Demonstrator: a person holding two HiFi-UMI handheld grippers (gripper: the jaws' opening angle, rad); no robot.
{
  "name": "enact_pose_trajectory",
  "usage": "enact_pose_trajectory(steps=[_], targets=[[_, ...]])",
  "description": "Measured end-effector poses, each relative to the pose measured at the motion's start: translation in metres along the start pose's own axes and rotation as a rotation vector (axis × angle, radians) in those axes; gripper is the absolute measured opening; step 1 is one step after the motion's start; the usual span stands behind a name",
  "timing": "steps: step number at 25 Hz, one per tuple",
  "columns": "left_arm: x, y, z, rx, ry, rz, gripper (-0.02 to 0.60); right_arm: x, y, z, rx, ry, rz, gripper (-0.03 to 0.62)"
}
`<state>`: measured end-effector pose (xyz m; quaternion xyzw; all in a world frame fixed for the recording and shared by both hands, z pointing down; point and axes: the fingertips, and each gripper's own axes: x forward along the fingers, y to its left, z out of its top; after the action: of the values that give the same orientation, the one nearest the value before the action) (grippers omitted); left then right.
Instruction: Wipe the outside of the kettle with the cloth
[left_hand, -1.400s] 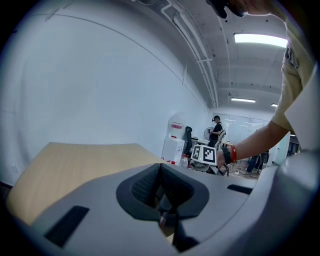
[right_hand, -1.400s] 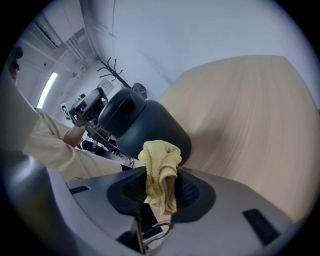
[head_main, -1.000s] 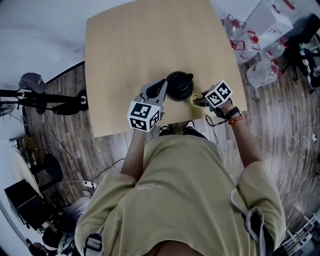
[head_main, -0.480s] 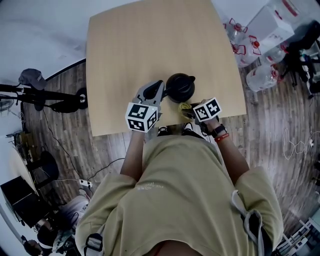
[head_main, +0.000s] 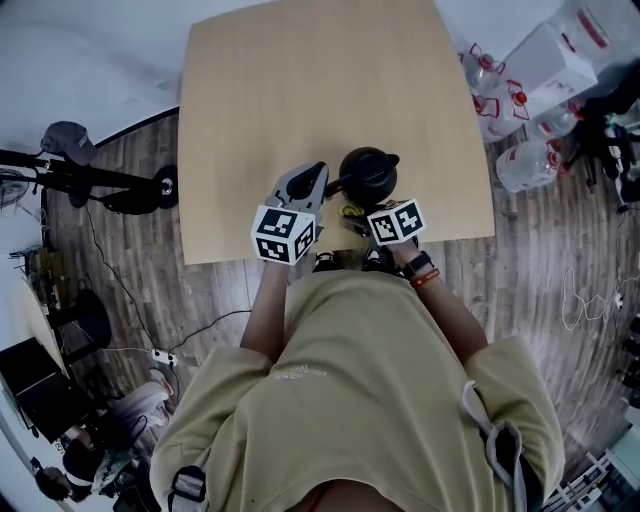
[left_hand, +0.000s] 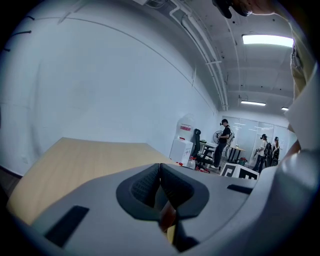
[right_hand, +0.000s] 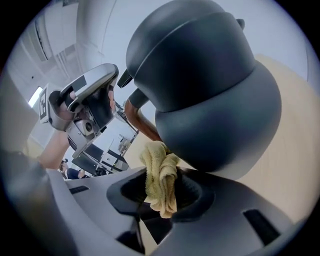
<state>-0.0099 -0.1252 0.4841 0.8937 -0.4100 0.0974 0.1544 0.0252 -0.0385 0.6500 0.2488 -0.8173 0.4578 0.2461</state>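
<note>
1. Kettle (head_main: 368, 172) stands near the 6 o'clock edge of the tabletop (head_main: 300, 90); the left tongs (left_hand: 160, 190) are closed on its brown handle (right_hand: 140, 120).
2. The right tongs (right_hand: 162, 192) pinch the yellow cloth (right_hand: 160, 180), which touches the kettle's low side at 7 o'clock.
3. Wiping seems under way; how much is left does not show.

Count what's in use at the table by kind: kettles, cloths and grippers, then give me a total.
Kettle: 1
Cloth: 1
Grippers: 2, the left gripper and the right gripper
Total: 4
</note>
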Motion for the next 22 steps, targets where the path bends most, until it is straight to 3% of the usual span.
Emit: enact_pose_trajectory(steps=[5,11,22], targets=[[-0.005,0.01,-0.003,-0.009,0.003,0.018,0.025,-0.003,0.007,0.005,-0.026,-0.002,-0.008,0.137],[-0.007,0.016,-0.003,-0.012,0.01,0.034,0.025,-0.045,0.023,0.009,-0.161,0.079,0.006,0.137],[-0.023,0.041,0.008,-0.021,-0.018,0.105,0.025,-0.129,0.045,0.062,-0.39,0.124,0.031,0.138]])
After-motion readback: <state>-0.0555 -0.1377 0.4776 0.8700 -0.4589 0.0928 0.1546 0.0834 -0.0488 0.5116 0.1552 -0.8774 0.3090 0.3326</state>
